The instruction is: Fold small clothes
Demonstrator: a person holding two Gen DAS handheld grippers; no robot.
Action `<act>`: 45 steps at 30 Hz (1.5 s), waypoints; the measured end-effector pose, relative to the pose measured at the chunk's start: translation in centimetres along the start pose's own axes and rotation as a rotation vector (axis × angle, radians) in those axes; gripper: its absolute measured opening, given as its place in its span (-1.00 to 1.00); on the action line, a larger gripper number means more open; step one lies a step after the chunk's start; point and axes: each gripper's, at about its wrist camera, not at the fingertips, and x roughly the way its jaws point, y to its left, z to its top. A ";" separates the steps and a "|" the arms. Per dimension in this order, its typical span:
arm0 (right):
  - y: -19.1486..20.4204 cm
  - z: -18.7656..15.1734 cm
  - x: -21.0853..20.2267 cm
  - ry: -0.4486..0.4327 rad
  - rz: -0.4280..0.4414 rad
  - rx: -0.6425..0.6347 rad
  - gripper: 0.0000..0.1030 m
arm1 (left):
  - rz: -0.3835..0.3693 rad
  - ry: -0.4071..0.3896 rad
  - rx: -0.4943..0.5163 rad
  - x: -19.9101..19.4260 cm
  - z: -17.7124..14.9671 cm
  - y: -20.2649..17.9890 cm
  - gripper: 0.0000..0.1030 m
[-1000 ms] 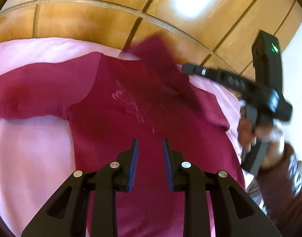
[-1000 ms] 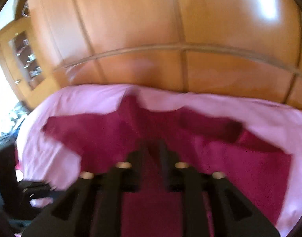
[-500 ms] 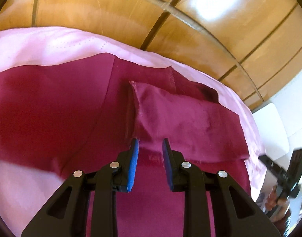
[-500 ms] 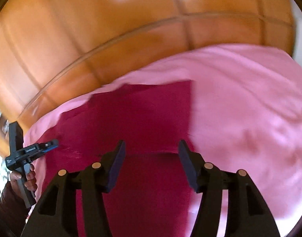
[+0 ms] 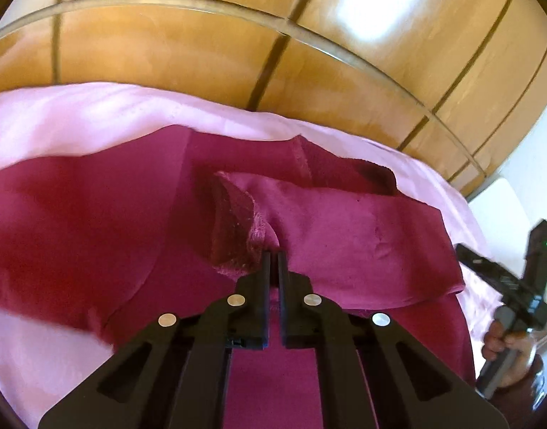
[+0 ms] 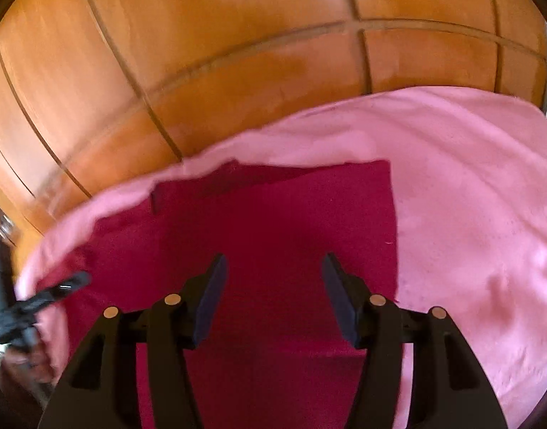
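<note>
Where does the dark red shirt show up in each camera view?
Left wrist: dark red shirt fills the middle, its sleeve edge pinched in the left gripper.
Right wrist: centre to lower left, under the right gripper.
Shared landmark: pink sheet.

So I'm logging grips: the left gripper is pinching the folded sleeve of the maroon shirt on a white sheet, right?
Only the colour is wrong: the sheet is pink. In the left wrist view the left gripper is shut on the folded sleeve of the maroon shirt.
</note>
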 end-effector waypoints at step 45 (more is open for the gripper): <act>1.9 -3.1 3.9 -0.024 -0.175 -0.143 0.56 | 0.158 -0.281 -0.481 -15.7 -5.4 18.2 -0.01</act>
